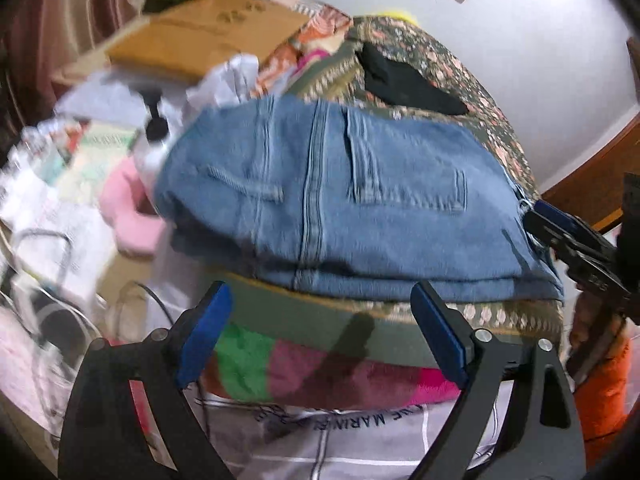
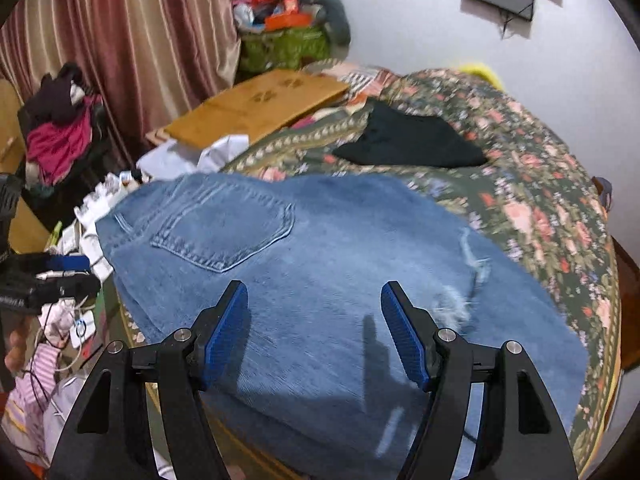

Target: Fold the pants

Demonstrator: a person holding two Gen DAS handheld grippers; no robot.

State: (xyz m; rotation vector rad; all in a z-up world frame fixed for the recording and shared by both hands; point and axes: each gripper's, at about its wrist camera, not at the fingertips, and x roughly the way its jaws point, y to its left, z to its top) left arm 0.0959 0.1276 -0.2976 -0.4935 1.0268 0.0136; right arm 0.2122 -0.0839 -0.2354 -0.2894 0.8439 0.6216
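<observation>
Blue denim pants lie folded in layers on a floral bedspread, back pockets up. My left gripper is open and empty, just in front of the pants' near edge, below the bed's rim. In the right wrist view the pants spread wide, with a back pocket at left and a frayed rip at right. My right gripper is open and empty, hovering just over the denim. The right gripper also shows at the pants' right edge in the left wrist view.
A black garment lies farther back on the bedspread. A brown cardboard sheet and white clothes lie at the back left. Cluttered items, cables and a pink object sit left of the bed. Striped curtains hang behind.
</observation>
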